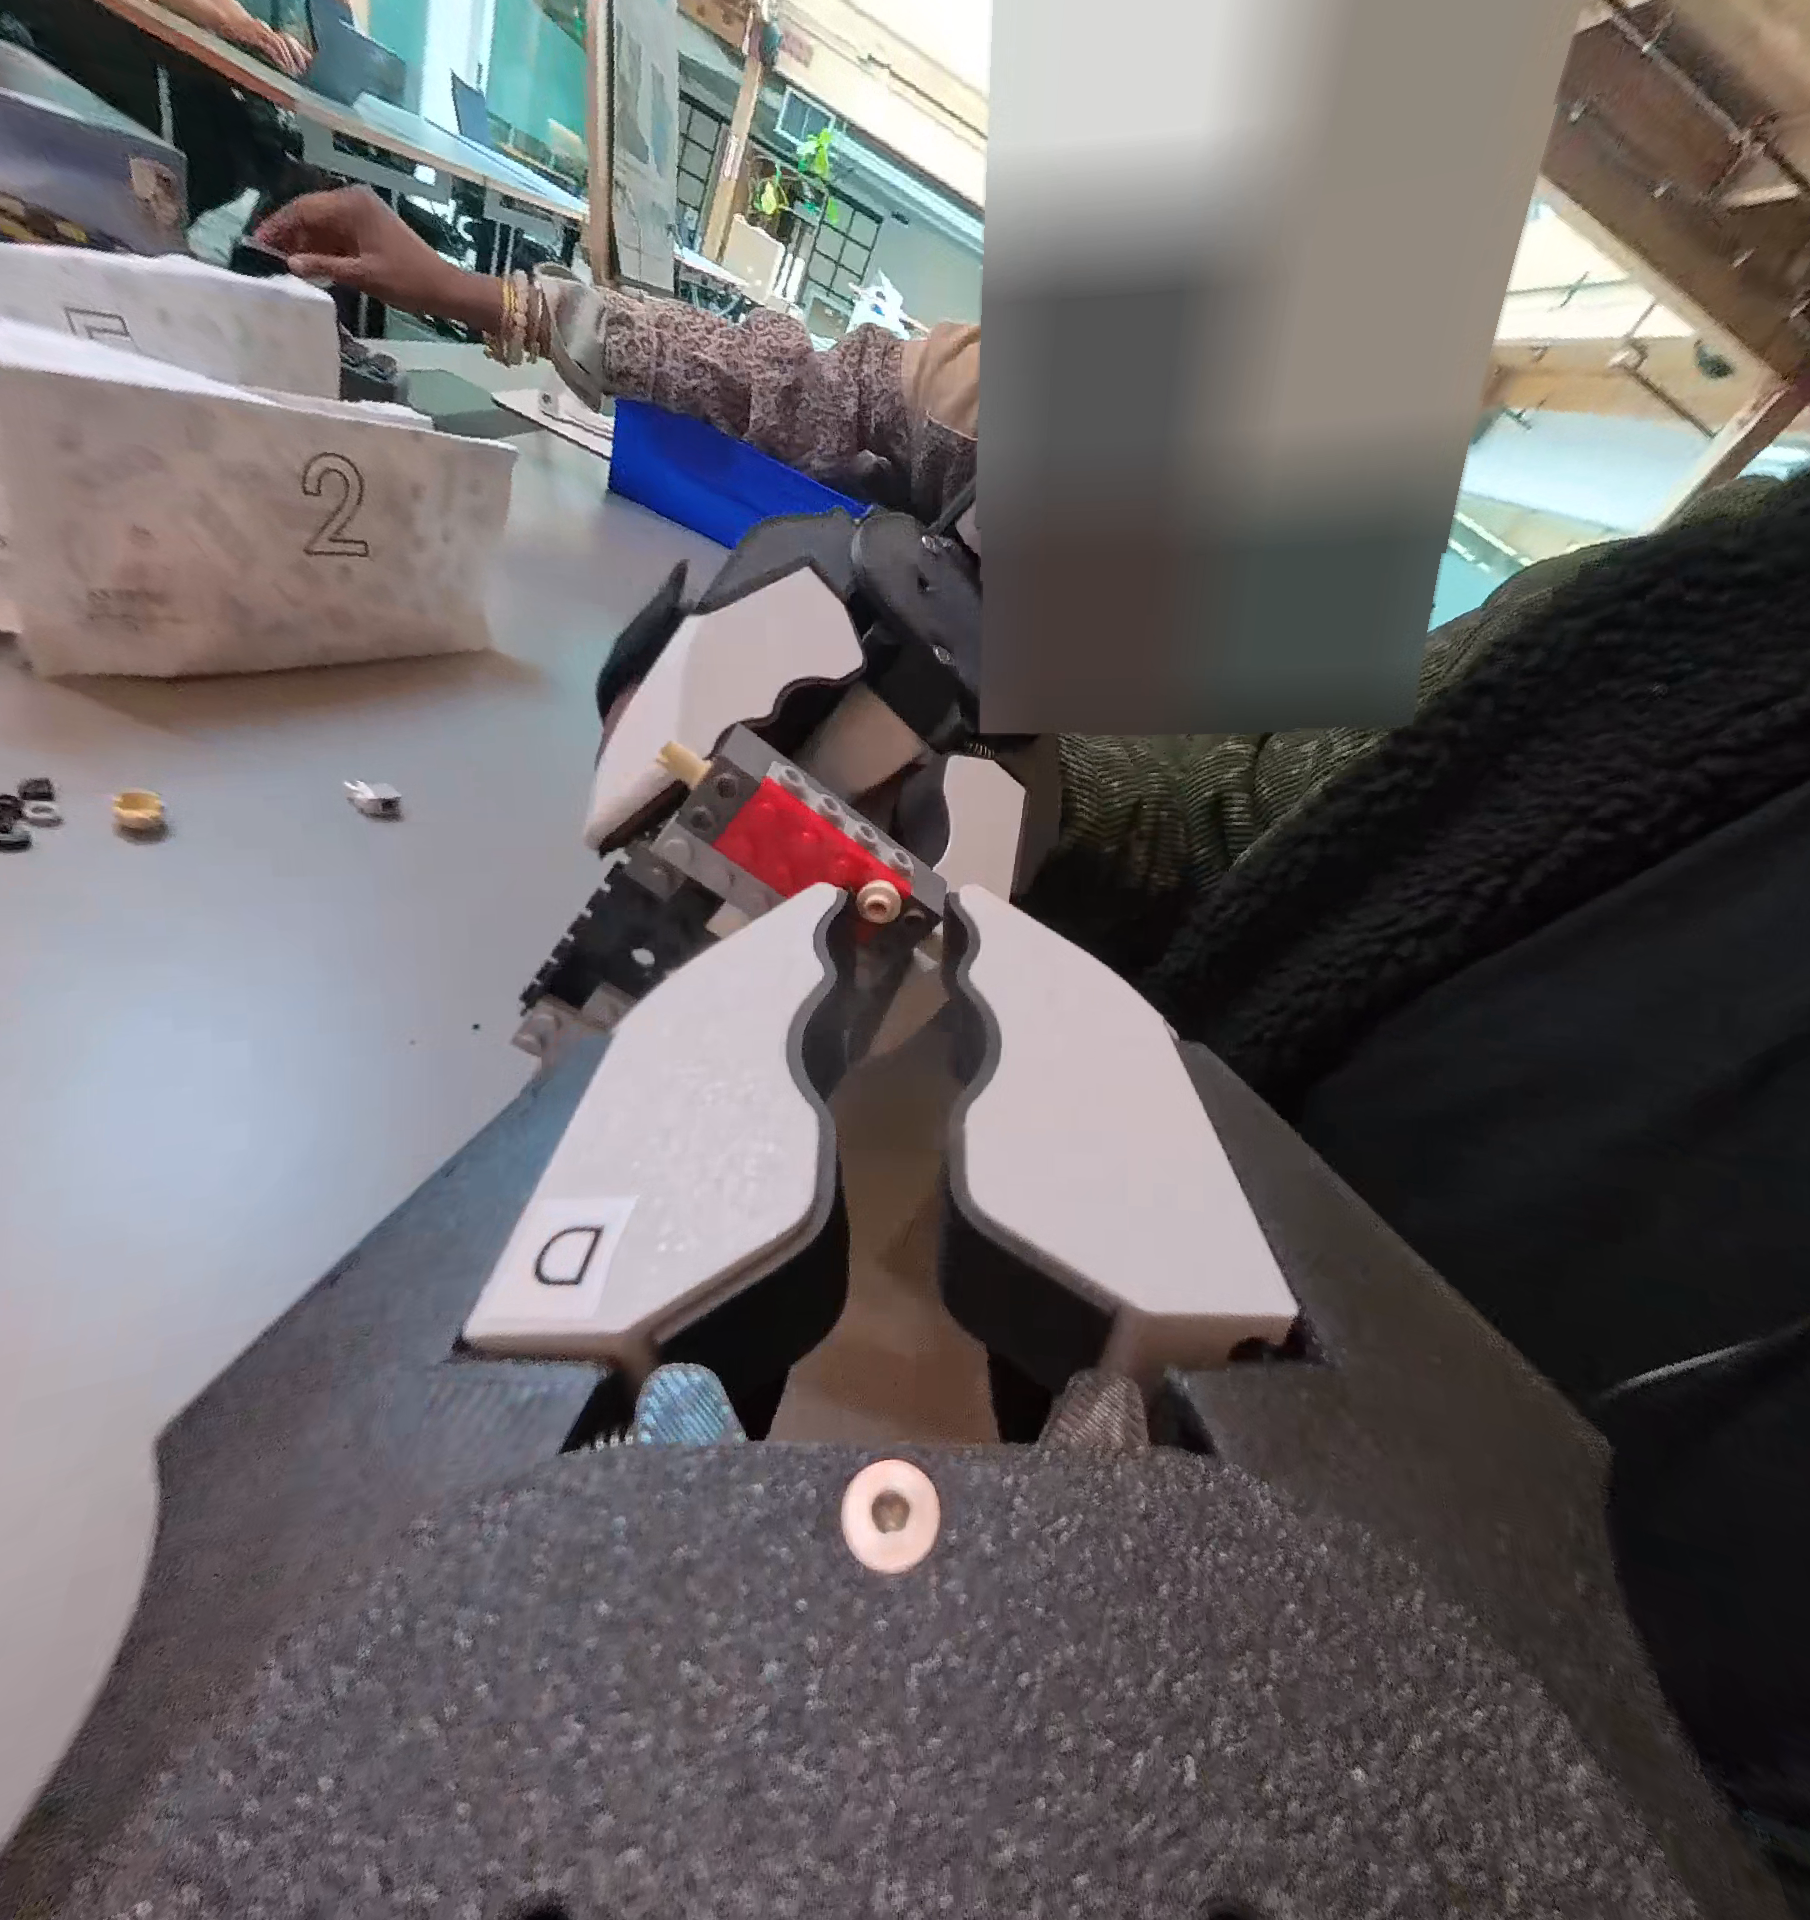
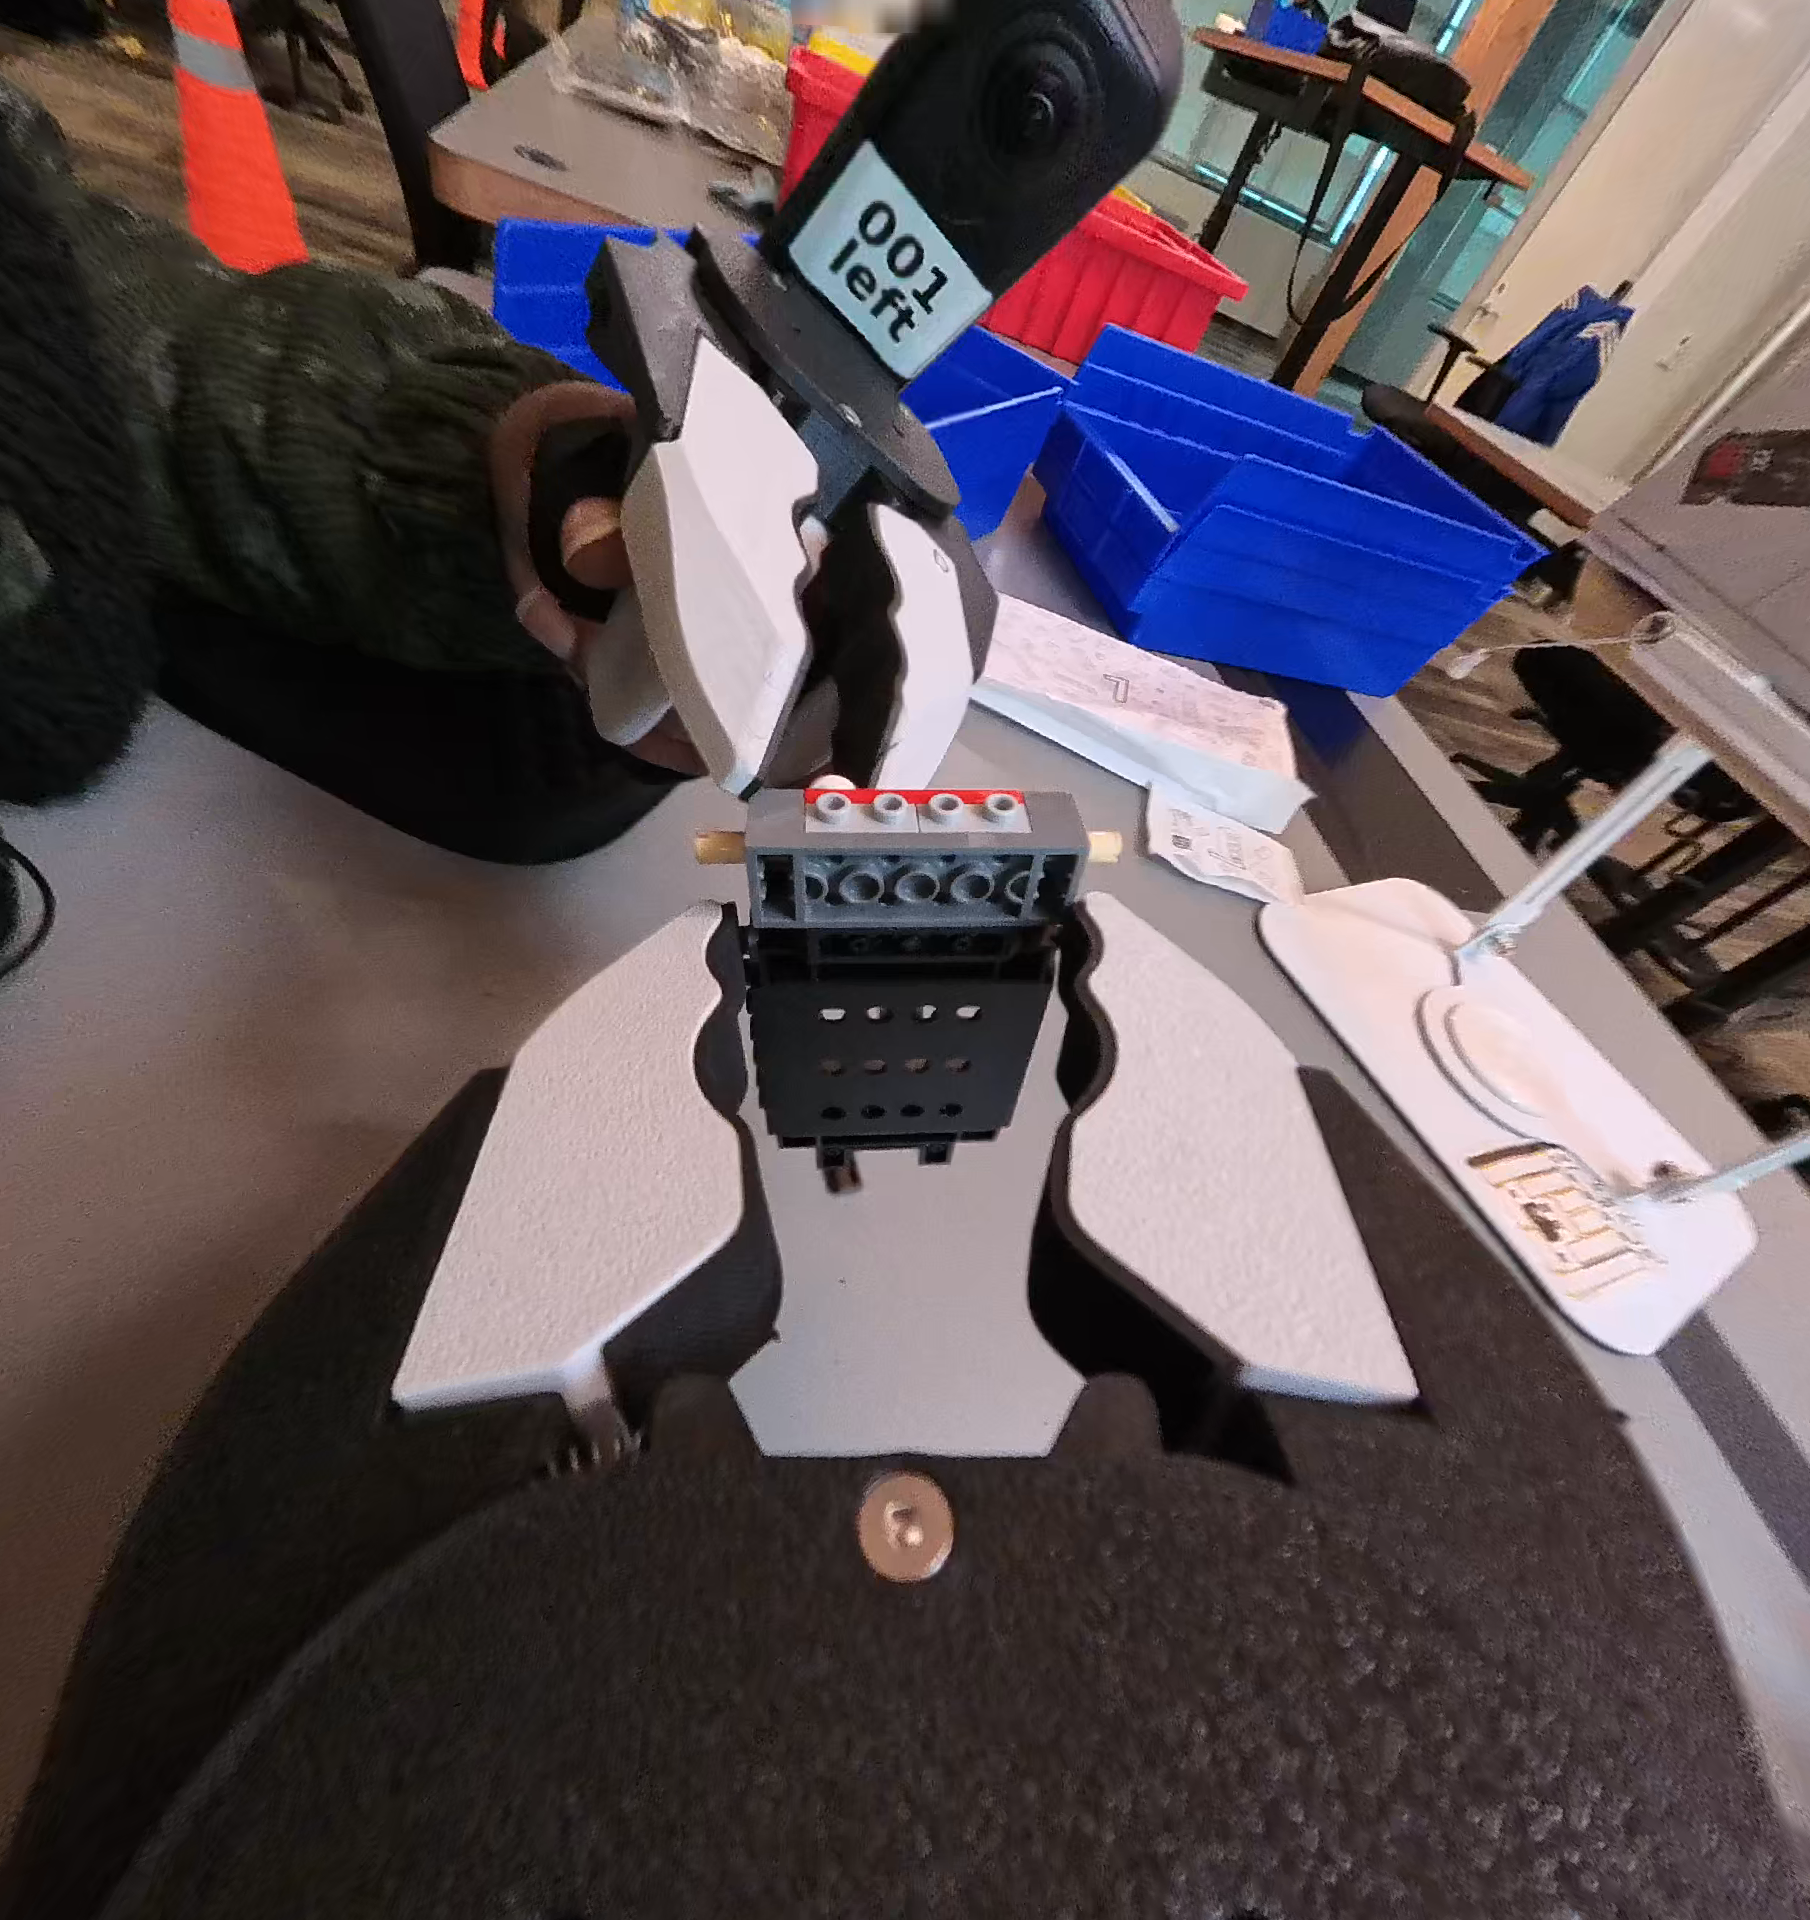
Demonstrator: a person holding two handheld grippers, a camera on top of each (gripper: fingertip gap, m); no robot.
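Two grippers, one brick assembly, three blue bins, two white bags

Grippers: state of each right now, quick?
Left gripper: nearly closed around a small tan round piece on the brick assembly; contact cannot be told.
Right gripper: closed on the black-and-grey brick assembly.

We see a grey table bearing white numbered paper bags toward its far left edge, small loose brick pieces nearer us, blue bins along the far edge, paper sheets, and a white lamp base at the right edge.
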